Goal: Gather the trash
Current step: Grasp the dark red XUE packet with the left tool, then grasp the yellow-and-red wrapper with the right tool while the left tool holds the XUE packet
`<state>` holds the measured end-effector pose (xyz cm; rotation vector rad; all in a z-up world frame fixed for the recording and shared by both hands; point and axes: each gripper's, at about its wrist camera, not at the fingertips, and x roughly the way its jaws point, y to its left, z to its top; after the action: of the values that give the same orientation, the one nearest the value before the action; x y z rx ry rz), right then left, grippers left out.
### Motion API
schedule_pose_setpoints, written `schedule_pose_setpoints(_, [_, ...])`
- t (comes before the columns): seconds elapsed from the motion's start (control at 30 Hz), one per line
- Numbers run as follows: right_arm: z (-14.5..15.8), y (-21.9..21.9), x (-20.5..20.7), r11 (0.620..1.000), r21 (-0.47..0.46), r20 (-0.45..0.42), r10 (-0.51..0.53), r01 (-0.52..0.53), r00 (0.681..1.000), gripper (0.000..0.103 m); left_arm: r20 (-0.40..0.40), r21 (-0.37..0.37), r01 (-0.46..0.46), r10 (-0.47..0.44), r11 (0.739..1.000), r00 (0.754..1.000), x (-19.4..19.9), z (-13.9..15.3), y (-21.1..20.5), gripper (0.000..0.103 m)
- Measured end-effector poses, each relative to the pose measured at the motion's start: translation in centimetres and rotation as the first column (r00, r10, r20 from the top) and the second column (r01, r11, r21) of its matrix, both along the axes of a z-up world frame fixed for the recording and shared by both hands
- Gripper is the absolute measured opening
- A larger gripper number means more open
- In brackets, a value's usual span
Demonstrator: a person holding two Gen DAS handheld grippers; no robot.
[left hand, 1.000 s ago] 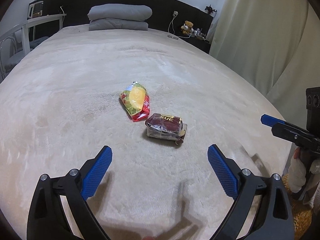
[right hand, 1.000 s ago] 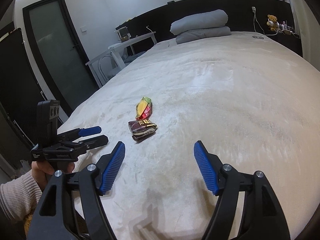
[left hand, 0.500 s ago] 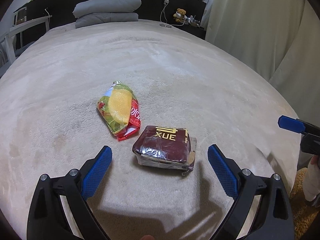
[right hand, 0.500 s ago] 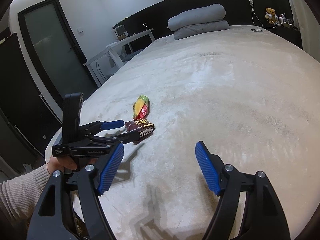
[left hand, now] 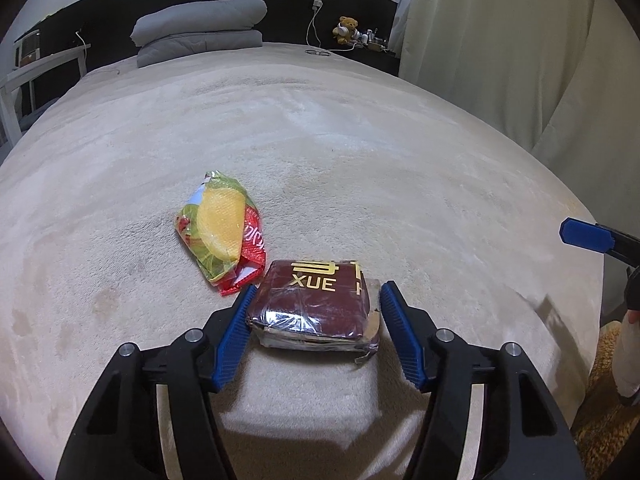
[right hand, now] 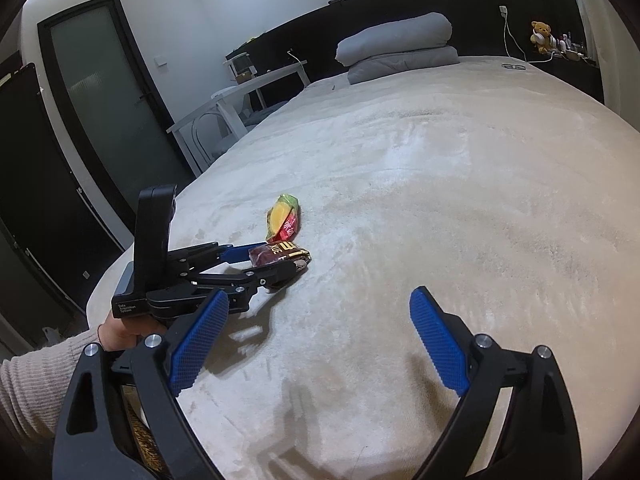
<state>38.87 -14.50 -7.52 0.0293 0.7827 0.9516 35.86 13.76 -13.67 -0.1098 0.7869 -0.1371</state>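
A dark red foil packet (left hand: 316, 312) with gold lettering lies on the beige bed cover (left hand: 360, 140). My left gripper (left hand: 318, 288) is around it, jaws closing, and its blue pads (left hand: 236, 332) meet the packet's two sides. A crumpled yellow, green and red snack bag (left hand: 222, 228) rests just beyond, to the left. In the right wrist view the left gripper (right hand: 264, 260) clasps the packet (right hand: 280, 254), with the snack bag (right hand: 284, 220) behind it. My right gripper (right hand: 318, 296) hovers over bare cover near the bed's edge, jaws opening, nothing between them.
Grey folded pillows (left hand: 200, 28) lie at the head of the bed against a black headboard. A white table (right hand: 240, 92) and dark door (right hand: 108, 92) stand to the bed's left. A curtain (left hand: 500, 40) hangs on the right, by a teddy bear (left hand: 348, 28).
My left gripper moved forward and down over the dark red packet, then its jaws drew in to the packet's sides. The right gripper stayed put and its jaws spread wider.
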Motion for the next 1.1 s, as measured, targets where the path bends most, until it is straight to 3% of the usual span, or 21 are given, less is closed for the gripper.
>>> schedule_pose_setpoints(0.3, [0.5,0.5,-0.1,1.000,0.001,0.009,-0.009,0.009,1.000,0.091,0.062,-0.017,-0.003,0.004,1.000,0.998,-1.8,1.7,0.7,0.060])
schedule_pose_setpoints(0.53, [0.3,2.2,0.5,1.000,-0.023,-0.005,-0.012,0.012,1.000,0.091,0.102,-0.035,-0.059,0.063,0.998,0.993,-4.4,3.1,2.5,0.060])
schedule_pose_setpoints(1.1, [-2.1,11.7,3.4,0.992,-0.123,0.058,0.026,-0.018,0.998,0.091,0.158,-0.084,-0.158,0.170,0.984,0.973,-9.1,5.4,7.9,0.060])
